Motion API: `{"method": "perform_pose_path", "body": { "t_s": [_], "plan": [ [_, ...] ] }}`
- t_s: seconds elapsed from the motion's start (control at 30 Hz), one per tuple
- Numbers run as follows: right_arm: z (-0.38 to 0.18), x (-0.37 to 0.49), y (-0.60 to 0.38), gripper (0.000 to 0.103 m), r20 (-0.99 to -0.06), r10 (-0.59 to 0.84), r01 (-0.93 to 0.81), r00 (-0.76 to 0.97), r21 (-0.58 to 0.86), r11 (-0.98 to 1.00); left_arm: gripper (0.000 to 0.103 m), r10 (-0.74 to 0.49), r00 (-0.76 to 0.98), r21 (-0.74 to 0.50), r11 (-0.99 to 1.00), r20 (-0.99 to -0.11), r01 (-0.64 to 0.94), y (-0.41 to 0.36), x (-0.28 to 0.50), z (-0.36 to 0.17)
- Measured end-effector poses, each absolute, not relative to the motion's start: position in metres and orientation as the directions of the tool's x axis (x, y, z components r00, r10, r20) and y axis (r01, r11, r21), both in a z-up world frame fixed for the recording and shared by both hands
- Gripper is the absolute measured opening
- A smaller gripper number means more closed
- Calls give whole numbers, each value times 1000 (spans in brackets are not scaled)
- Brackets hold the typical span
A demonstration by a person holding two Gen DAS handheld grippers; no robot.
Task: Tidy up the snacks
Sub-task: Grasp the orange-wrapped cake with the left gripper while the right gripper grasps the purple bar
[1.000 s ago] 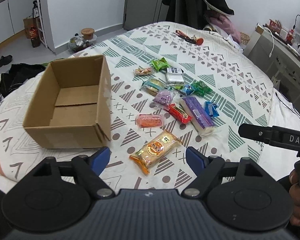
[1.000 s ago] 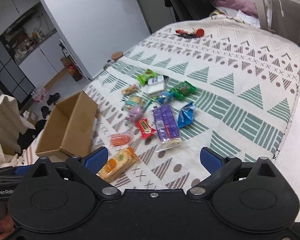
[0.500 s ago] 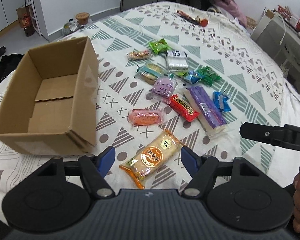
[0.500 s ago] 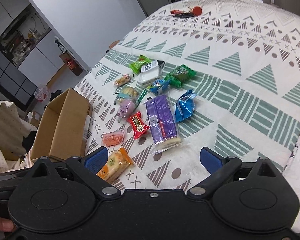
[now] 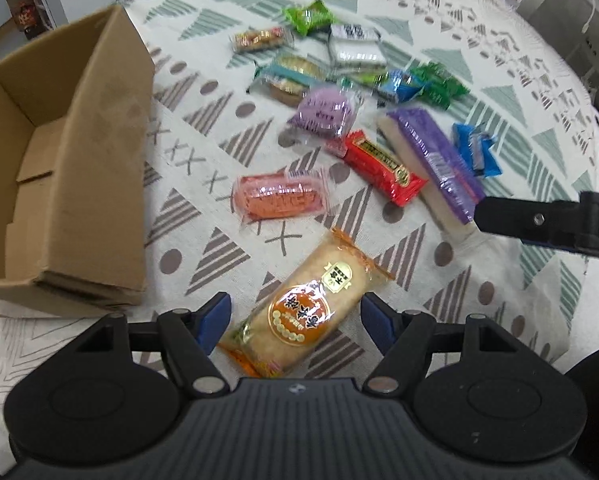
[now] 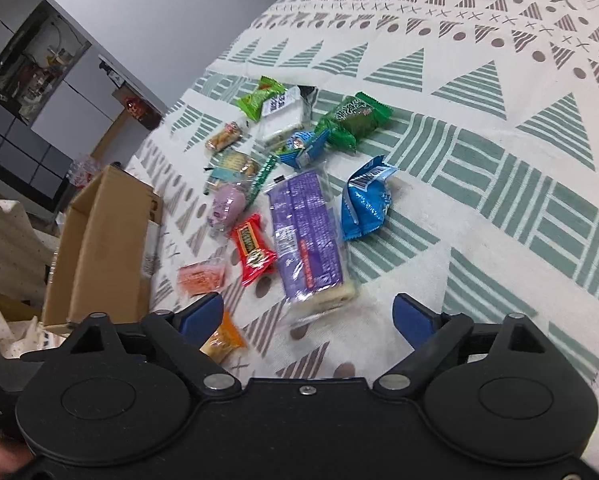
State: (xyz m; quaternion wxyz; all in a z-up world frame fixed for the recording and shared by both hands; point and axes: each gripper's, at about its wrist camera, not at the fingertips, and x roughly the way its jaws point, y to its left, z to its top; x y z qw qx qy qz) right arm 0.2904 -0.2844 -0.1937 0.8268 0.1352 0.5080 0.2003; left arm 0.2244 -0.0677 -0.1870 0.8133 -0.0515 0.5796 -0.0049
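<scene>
Left wrist view: the cardboard box [image 5: 59, 160] at 9 o'clock is empty; every snack lies on the bed [image 5: 519, 80]. The left hand-held gripper [image 5: 295, 320], jaws apart, straddles the orange rice-cracker pack [image 5: 307, 304]. The right hand-held gripper [image 6: 307, 312] is open, holding nothing.

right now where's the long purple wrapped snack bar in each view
Left wrist: long purple wrapped snack bar right of centre, beside the red wrapped bar.
Right wrist: just below centre, ahead of the open right claw.
Shared landmark: brown cardboard box at left.
</scene>
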Motion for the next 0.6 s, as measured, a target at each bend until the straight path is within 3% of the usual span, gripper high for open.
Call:
{"method": "perform_pose_path", "body": {
  "t_s": [0.13, 0.3, 0.5, 0.6],
  "plan": [
    [-204, 301, -281, 84, -794, 476, -199, 379, 432, 880, 64, -51, 299, -73, 995, -953, -62, -66, 233, -200],
    [-211, 310, -275, 82, -804, 462, -218, 375, 407, 887, 37, -51, 316, -75, 995, -948, -64, -64, 239, -200],
    [-213, 312, -267, 81, -810, 438, -257, 389, 361, 896, 35, -71, 327, -102, 992, -942, -78, -62, 240, -198],
    [-213, 313, -263, 68, -818, 413, -274, 400, 323, 906, 35, -89, 338, -121, 990, -937, -76, -62, 237, -194]
  ]
}}
